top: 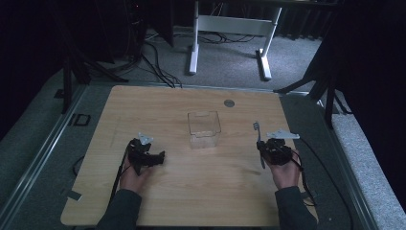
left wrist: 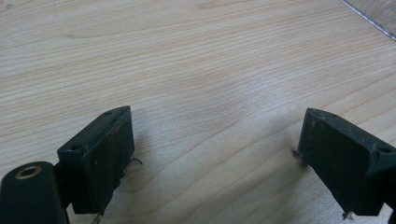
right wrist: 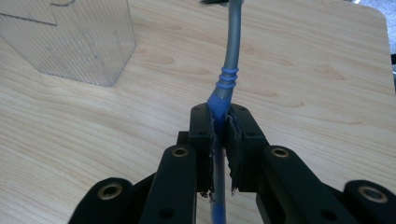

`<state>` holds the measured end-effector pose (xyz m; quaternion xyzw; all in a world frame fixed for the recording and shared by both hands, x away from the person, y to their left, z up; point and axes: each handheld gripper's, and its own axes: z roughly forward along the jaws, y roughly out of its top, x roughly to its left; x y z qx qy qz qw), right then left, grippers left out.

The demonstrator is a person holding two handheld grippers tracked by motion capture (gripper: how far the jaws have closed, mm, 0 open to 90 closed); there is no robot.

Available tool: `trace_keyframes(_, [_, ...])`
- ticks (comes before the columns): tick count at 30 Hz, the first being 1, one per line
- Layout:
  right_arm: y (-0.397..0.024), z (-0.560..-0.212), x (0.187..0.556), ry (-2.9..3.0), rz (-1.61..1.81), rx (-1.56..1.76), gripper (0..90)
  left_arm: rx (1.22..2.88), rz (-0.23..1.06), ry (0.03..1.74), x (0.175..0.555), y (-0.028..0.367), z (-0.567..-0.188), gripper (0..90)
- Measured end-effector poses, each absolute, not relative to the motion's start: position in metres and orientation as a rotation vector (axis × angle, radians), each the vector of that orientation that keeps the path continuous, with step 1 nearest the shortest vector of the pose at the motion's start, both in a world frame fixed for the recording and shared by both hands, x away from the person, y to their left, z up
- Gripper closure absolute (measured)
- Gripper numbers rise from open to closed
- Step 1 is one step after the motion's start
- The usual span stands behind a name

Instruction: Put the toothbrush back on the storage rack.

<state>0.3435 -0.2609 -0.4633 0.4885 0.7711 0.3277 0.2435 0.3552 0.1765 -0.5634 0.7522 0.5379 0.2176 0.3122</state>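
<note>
- You had the toothbrush (right wrist: 229, 60) clamped in your right gripper (right wrist: 219, 135): its jaws were closed tight on the blue part of the handle, with the grey shaft rising away from them and the head at the far end, out over the desk (top: 201, 191).
- Your left gripper (left wrist: 215, 154) held nothing; its jaws stood wide apart just above bare wood, left of the clear box (top: 203, 128).
- As I judge it, the pick-up was done and the placing was left: the toothbrush was off to the right of the box and apart from it, and the box looked empty.
- The box was a small, square, open-topped container of transparent plastic with thin, faintly scratched walls.
- The toothbrush handle was slim, smooth and slightly curved, with ribbed blue rings where the blue grip met the grey.
- The desk was pale wood grain, matt, with rounded corners.
</note>
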Motion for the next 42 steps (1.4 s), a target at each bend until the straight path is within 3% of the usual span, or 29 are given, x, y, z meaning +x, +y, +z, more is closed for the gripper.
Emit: trace_keyframes(42, [-0.244,-0.448,0.356,2.065,0.998,1.283,81.1,1.984,0.575,1.419,0.355,0.177,-0.563,10.8])
